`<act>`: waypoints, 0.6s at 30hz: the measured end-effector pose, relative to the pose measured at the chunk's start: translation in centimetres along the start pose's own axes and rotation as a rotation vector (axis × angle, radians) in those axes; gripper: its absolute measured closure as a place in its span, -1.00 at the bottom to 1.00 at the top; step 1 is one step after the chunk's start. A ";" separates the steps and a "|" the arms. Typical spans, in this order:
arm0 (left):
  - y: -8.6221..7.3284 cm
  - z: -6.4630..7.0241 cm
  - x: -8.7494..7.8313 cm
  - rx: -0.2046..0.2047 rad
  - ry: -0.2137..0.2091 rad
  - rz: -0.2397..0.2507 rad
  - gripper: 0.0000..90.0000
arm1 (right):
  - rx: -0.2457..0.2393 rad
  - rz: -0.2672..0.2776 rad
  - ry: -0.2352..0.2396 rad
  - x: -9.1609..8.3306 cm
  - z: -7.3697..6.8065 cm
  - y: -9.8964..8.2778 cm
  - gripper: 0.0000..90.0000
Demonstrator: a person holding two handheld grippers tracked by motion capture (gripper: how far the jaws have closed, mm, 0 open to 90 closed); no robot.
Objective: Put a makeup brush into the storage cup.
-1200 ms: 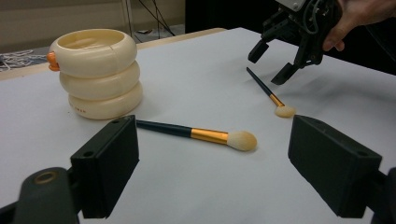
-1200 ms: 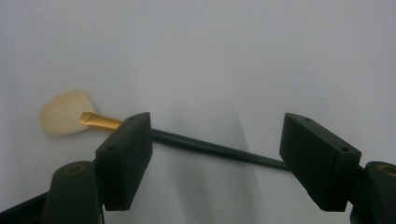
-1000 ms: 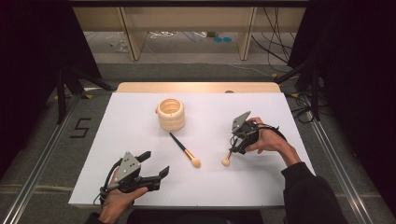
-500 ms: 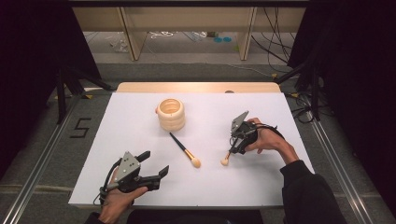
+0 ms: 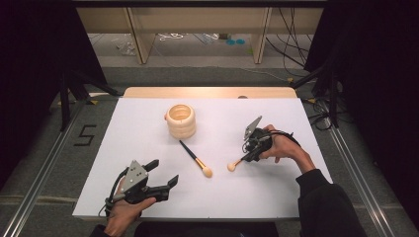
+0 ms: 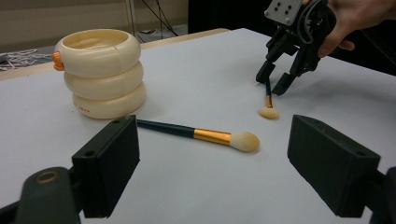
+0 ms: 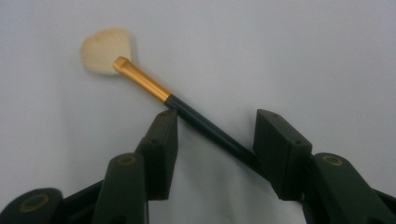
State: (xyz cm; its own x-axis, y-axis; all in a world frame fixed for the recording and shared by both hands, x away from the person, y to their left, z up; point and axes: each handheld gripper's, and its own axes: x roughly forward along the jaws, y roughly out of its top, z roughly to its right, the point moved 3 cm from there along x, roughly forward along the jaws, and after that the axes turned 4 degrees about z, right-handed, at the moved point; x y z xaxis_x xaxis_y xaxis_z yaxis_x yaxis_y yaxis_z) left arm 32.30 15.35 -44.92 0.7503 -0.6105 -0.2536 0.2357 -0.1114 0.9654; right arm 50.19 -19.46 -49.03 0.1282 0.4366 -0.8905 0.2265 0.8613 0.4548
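Even overhead light falls on the white surface, bright against black surroundings — shadows beneath things are soft and short. The high view is slightly soft; both gripper views are grainy — the near tongs blur slightly.

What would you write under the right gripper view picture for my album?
Right gripper, fingers just closing, straddles a brush lying on the white table, not yet pinching its dark handle.

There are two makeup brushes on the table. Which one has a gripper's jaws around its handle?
The smaller brush, on the right. The right gripper straddles its dark handle, jaws just closing but not yet pressing. The larger brush lies alone, near the cream ringed holder.
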 end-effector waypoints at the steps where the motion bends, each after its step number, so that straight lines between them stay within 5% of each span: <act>1: 0.0 0.0 0.0 0.003 -0.001 0.001 -0.63 | 0.000 0.000 0.000 0.0 0.0 0.0 0.16; 3: 0.0 0.1 0.0 -0.021 0.006 0.003 -0.63 | 0.007 -0.012 0.002 -0.1 0.0 0.0 0.22; 18: 0.1 -0.1 0.0 0.006 0.000 0.004 -0.63 | 0.002 -0.126 0.002 -0.1 -0.3 0.9 0.52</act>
State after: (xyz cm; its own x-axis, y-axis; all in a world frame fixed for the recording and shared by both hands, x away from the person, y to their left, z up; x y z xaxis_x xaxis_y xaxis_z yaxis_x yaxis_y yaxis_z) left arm 32.36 15.38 -44.85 0.7509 -0.6112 -0.2501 0.2296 -0.1136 0.9666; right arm 50.09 -18.64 -48.48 0.0970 0.3252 -0.9407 0.2426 0.9089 0.3392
